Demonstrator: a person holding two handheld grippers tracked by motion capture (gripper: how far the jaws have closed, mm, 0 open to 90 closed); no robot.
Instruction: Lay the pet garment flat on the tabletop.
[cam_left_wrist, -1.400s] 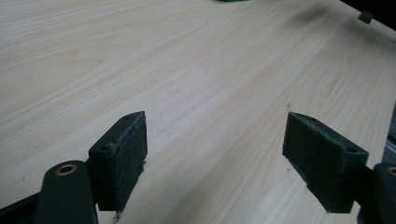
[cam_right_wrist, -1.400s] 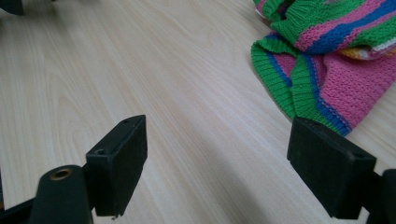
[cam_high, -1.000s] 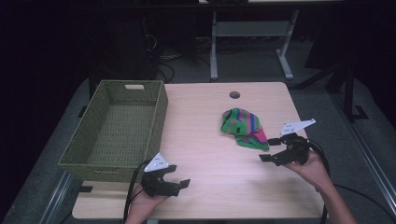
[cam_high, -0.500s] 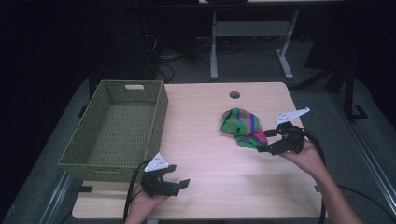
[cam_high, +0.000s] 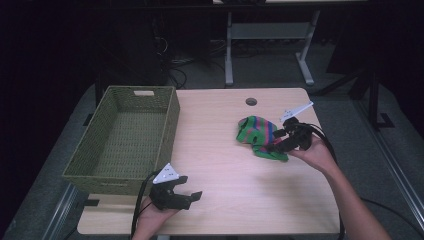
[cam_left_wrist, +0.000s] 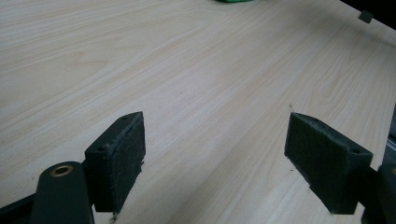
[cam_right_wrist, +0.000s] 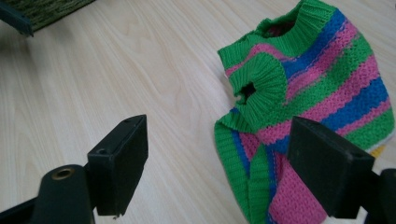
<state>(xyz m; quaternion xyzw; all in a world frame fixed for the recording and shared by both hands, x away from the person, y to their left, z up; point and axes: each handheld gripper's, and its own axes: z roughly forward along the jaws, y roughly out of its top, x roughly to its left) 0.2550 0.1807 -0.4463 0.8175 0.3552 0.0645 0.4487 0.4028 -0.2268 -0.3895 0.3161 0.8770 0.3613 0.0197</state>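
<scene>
A small knitted garment (cam_high: 259, 133) striped green, pink and blue lies crumpled on the right half of the wooden table (cam_high: 215, 150). My right gripper (cam_high: 276, 141) is open at the garment's near right edge, jaws spread just above it. In the right gripper view the garment (cam_right_wrist: 313, 88) sits ahead and to the right, its lower hem between the open jaws of the right gripper (cam_right_wrist: 217, 163). My left gripper (cam_high: 192, 196) rests open near the table's front edge, right of the basket's near corner. In the left gripper view, bare wood lies between the left gripper's (cam_left_wrist: 215, 158) jaws.
A green woven basket (cam_high: 171, 120) stands empty on the left side of the table. A round cable hole (cam_high: 251, 101) sits near the table's far edge. A white desk frame (cam_high: 229, 55) stands on the floor beyond the table.
My right gripper has moved left and away from the person, from the table's right edge up to the striped garment. The left gripper has stayed still.
</scene>
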